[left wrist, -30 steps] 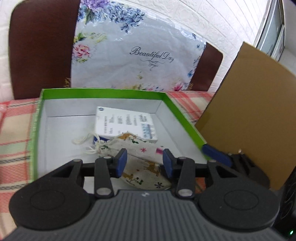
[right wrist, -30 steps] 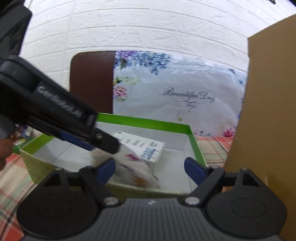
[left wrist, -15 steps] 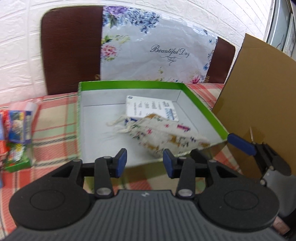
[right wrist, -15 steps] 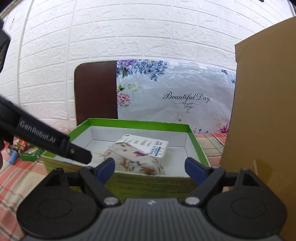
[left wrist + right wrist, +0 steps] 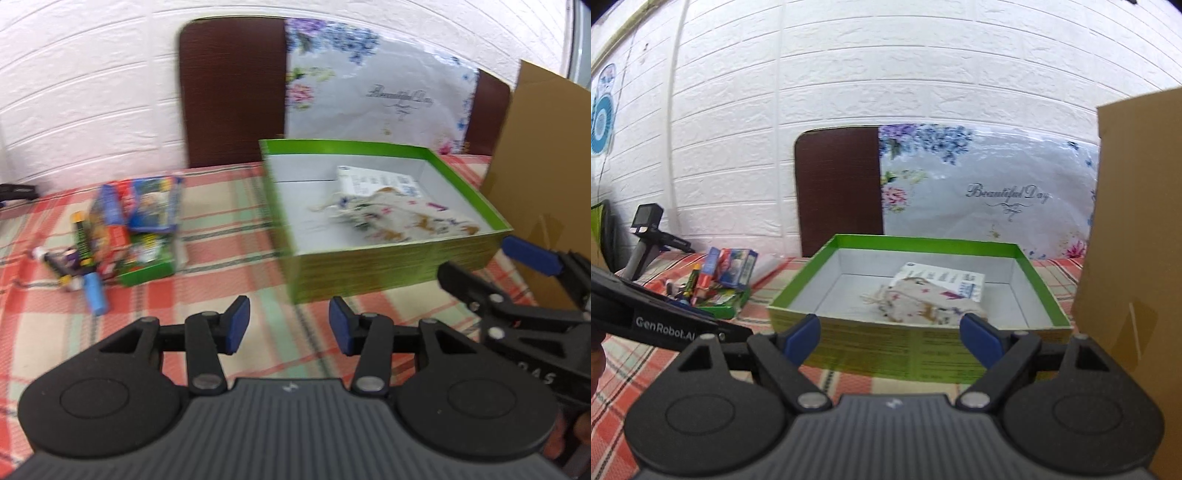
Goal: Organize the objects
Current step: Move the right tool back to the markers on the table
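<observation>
Left wrist view: left gripper [image 5: 289, 325] spread apart, nothing between the blue pads, hovering over the red/green plaid tablecloth [image 5: 229, 229]. Green box [image 5: 369, 266] ahead-right on the cloth, white interior; inside it a printed drawstring pouch [image 5: 399, 219] lying partly over a white carton [image 5: 373, 179] with small print, too blurred to read. Left of the box, well apart: a pile of small colourful packs and tubes [image 5: 122, 236], labels unreadable. Right gripper [image 5: 532, 288] enters at the right edge just beside the box's near corner, only one blue pad visible here. Behind the table: dark brown chair back [image 5: 232, 92] and a floral sheet [image 5: 376, 88] with script lettering, blurred here. Brown cardboard panel [image 5: 546, 147] upright at right. White brick-pattern wall. Right wrist view: right gripper [image 5: 890, 338] wide open, empty, pads low in front of the box's near wall [image 5: 916, 350], which carries fine print I can't read. Pouch [image 5: 923, 304] and carton [image 5: 945, 278] are inside the box, toward the back right. Floral sheet [image 5: 990, 184] reads "Beautiful Day". Left gripper's body [image 5: 657, 321] at left edge is marked "GenRobot.AI". Item pile [image 5: 713, 280] on the cloth at left, and cardboard [image 5: 1137, 229] fills the right side.
</observation>
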Demonstrator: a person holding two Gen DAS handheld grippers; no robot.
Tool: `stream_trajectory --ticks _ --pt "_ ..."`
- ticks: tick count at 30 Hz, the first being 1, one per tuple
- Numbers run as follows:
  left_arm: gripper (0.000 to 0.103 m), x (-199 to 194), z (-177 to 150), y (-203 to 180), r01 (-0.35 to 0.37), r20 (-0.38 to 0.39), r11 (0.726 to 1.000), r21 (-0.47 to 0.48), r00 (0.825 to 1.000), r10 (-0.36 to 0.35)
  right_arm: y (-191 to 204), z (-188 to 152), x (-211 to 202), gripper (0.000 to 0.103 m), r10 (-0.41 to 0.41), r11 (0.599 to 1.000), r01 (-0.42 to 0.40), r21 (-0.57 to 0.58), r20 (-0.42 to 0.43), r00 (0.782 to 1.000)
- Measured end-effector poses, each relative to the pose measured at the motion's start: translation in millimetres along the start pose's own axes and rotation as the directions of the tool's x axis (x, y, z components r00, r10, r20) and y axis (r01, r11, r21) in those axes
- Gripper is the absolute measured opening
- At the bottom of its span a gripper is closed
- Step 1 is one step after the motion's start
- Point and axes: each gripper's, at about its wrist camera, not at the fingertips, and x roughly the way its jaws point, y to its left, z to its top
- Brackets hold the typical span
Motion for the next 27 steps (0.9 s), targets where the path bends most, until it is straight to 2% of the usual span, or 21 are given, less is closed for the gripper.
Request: stream_trajectory --ticks 12,16,22,24,27 --pt "0.052 -20 -28 76 -0.166 0.0 0.983 -0.082 0.986 0.167 75 4 6 0.086 0.1 0.986 -0.106 -0.131 -0.051 0.994" --pt "0.056 -21 -35 99 -0.197 -0.007 0.972 -0.124 0.98 0.198 96 2 13 0.086 0.131 0.976 -0.143 -0.164 -0.08 0.988" --pt "0.056 -15 -44 128 -0.234 -0.024 0.959 -0.16 0.972 0.233 121 -2 23 0.086 0.169 0.962 -0.192 -0.191 -0.134 0.977" --pt "0.056 -14 -47 138 -0.236 -0.026 0.956 -0.175 0.972 0.235 128 -3 27 0.085 0.187 0.957 -0.215 -0.192 -0.156 0.97" --pt "0.056 -14 -53 161 -0.269 -0.009 0.941 -0.203 0.962 0.273 142 -3 36 0.076 0.224 0.945 -0.261 -0.198 -0.193 0.955"
